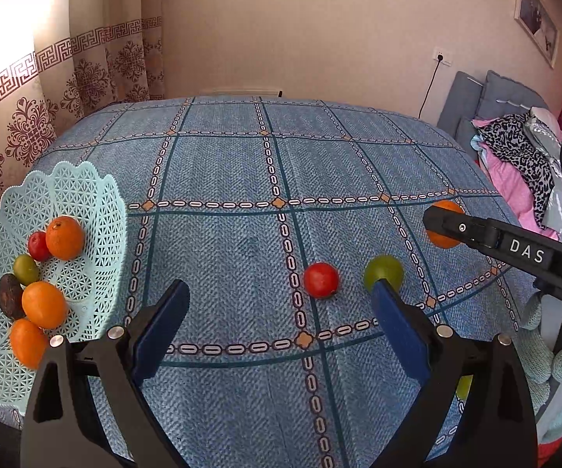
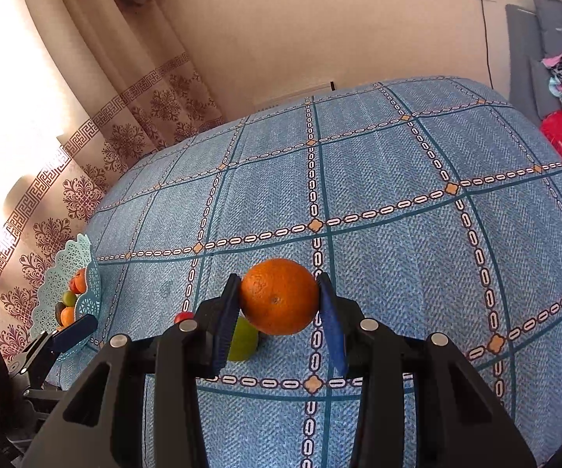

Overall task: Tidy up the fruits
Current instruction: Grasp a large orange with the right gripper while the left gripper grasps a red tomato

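orange (image 2: pixel 279 296): clamped between right gripper (image 2: pixel 281 312) fingers above blue checked tablecloth (image 2: pixel 398 257), its navel facing the camera, long axis unclear. left gripper (image 1: pixel 281 300): fingers apart, empty. basket (image 1: pixel 85 202) at table's left; curtain (image 2: pixel 124 124), beige wall beyond.

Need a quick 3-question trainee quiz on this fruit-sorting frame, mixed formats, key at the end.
1. True or false: the right gripper is shut on an orange.
2. Which fruit lies on the tablecloth between the left gripper's fingers in the left wrist view? A) red fruit B) banana C) lemon
3. Fill in: the fruits already collected sit in the light blue ____.

Key: 1 true. 2 A. 3 basket. The left gripper is open and holds nothing; a green fruit lies beside the red one.
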{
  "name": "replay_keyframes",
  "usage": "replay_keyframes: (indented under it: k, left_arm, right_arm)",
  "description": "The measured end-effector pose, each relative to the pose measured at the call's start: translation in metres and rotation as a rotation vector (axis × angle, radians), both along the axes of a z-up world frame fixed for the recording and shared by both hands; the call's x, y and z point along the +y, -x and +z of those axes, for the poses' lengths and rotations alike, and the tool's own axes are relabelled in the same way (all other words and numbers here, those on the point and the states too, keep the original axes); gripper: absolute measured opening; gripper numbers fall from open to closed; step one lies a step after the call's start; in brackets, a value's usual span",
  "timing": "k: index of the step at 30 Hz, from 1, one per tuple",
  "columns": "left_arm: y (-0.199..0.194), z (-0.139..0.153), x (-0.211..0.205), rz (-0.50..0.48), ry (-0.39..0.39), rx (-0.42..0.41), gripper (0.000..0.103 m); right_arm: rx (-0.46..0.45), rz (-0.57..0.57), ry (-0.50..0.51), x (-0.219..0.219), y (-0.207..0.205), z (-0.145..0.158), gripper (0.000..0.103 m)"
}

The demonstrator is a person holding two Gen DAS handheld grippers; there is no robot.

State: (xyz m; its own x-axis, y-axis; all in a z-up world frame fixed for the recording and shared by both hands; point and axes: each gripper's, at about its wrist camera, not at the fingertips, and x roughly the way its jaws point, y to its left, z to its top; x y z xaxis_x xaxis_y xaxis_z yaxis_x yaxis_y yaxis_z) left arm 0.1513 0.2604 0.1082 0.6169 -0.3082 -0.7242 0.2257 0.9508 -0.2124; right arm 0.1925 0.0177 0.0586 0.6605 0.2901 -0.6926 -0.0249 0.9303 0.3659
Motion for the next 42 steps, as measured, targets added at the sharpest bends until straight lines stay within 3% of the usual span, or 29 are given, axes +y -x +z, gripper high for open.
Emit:
replay_keyframes:
  k: [8,12,21,25,33,42]
  left_arm:
    - [-0.018,-0.02,-0.018,-0.022,-0.047,0.036,0.079]
    - [-0.024,-0.028,-0.03,-0.044,-0.075,0.045,0.078]
    - [-0.035,-0.04,-0.04,-0.058,-0.092,0.056,0.051]
    - [-0.03,-0.038,-0.041,-0.074,-0.073,0.054,0.027]
    - [-0.019,-0.024,-0.031,-0.041,-0.068,0.007,0.027]
    - [0.001,0.014,-0.011,0.033,-0.044,-0.092,0.027]
  right_arm:
    - [0.008,-0.012,-0.041,-0.01,0.002,-0.009,0.04]
    - [-0.003,-0.015,-0.055,-0.014,0.005,-0.007,0.04]
    - [-0.012,-0.002,-0.054,-0.013,0.009,-0.006,0.04]
    - [-0.016,0.01,-0.044,-0.007,0.01,-0.006,0.04]
    - [-0.032,0.028,-0.045,0.001,0.013,-0.003,0.04]
    - [-0.1,0.059,-0.06,0.007,0.025,0.009,0.04]
